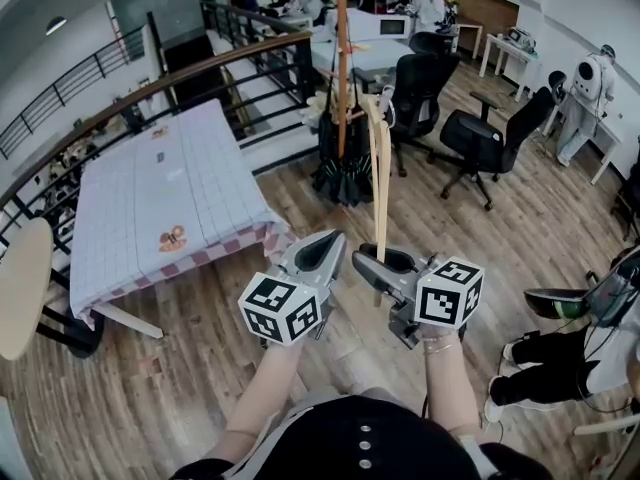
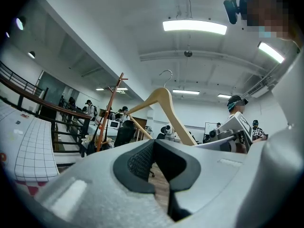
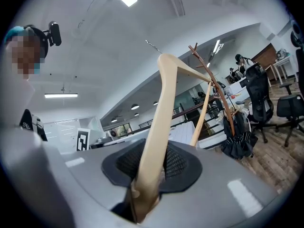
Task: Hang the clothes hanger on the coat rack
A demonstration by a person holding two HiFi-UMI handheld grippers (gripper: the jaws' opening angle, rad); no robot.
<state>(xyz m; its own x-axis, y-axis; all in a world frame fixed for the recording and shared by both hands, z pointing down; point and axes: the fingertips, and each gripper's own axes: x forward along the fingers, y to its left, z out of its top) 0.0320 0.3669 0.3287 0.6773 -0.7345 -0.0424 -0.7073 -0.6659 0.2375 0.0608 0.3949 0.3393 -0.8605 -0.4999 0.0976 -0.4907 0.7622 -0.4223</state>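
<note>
We find the right tongs (image 1: 385,264) clenched on the clothes hanger (image 1: 379,168). The pads grip the lower end of one of its wooden arms. In the right gripper view the tongs (image 3: 159,161) show that arm (image 3: 164,103) rising steeply from between the pads, pressed on both sides. The hanger stands upright above the tongs, with its metal hook (image 2: 165,75) uppermost. In the left gripper view the hook shows against the ceiling and rests on nothing.

The left tongs (image 1: 322,253) are level beside the right and close to them. They are released: in their own view (image 2: 154,148) the pads stand slightly apart, with bare wooden floor visible through the gap and nothing between them.

The coat rack (image 1: 341,68) stands ahead of both tongs, a slim reddish-brown pole with angled pegs at the top (image 2: 110,108). Dark folded items (image 1: 340,168), apparently umbrellas, are gathered around its lower part. The hanger is not on any peg. In the head view its top overlaps the pole, and we cannot tell contact from that view.

A counter (image 1: 200,168) under a checked cloth stands to the left, well apart from the rack. Black office chairs (image 1: 490,138) stand to the right.
</note>
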